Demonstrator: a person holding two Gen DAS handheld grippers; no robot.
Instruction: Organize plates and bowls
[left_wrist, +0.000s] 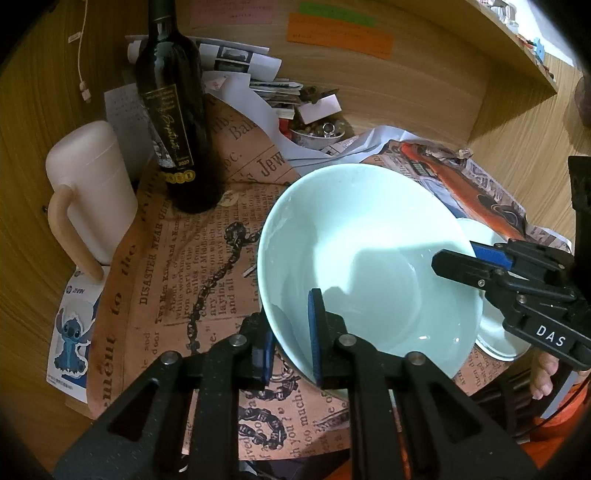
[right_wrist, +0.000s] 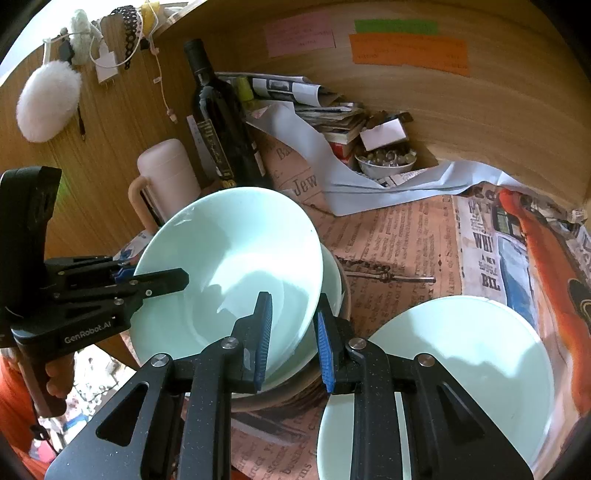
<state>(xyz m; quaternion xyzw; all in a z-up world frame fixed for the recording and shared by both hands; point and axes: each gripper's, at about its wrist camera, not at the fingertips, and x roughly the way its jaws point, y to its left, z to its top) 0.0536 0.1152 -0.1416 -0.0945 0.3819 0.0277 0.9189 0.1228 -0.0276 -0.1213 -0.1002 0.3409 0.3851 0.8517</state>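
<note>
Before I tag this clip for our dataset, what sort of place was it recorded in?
Probably a cluttered desk nook at home, not a kitchen. Sticky notes are stuck on the wooden back panel, a stack of papers sits behind a wine bottle, and newspaper sheets cover the surface under the pale green bowls.

I am seeing a pale mint-green bowl (left_wrist: 369, 266), a dark wine bottle (left_wrist: 173, 110) wearing a black, gold-lettered label, a pale pink jug (left_wrist: 88, 192), brownish old-newsprint paper (left_wrist: 166, 280), and orange, green and pink notes (right_wrist: 406, 51).
</note>
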